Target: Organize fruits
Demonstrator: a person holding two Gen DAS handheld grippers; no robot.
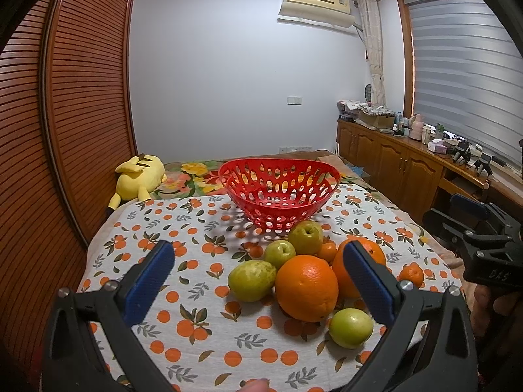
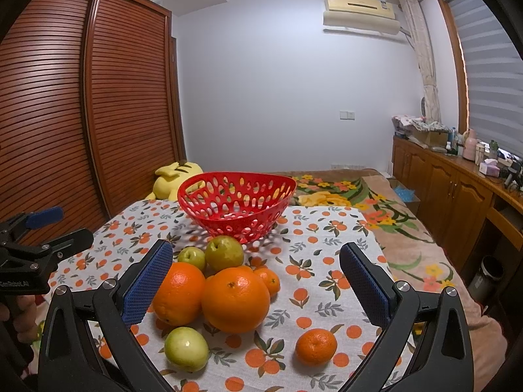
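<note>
An empty red perforated basket (image 1: 278,192) (image 2: 237,202) stands at the far side of the table. In front of it lies a cluster of fruit: two large oranges (image 1: 306,287) (image 2: 235,299), several green fruits (image 1: 251,280) (image 2: 186,349) and small mandarins (image 2: 315,346) (image 1: 412,275). My left gripper (image 1: 258,281) is open and empty, hovering before the cluster's left side. My right gripper (image 2: 255,287) is open and empty, with the large oranges between its fingers' line of sight. Each gripper also shows at the edge of the other's view, the right gripper (image 1: 474,238) and the left gripper (image 2: 39,238).
The table wears an orange-print cloth (image 1: 183,228). Behind it is a bed with a floral blanket (image 2: 343,192) and a yellow plush toy (image 1: 139,176). A wooden wardrobe (image 1: 65,98) stands left, a cabinet with clutter (image 1: 408,160) right.
</note>
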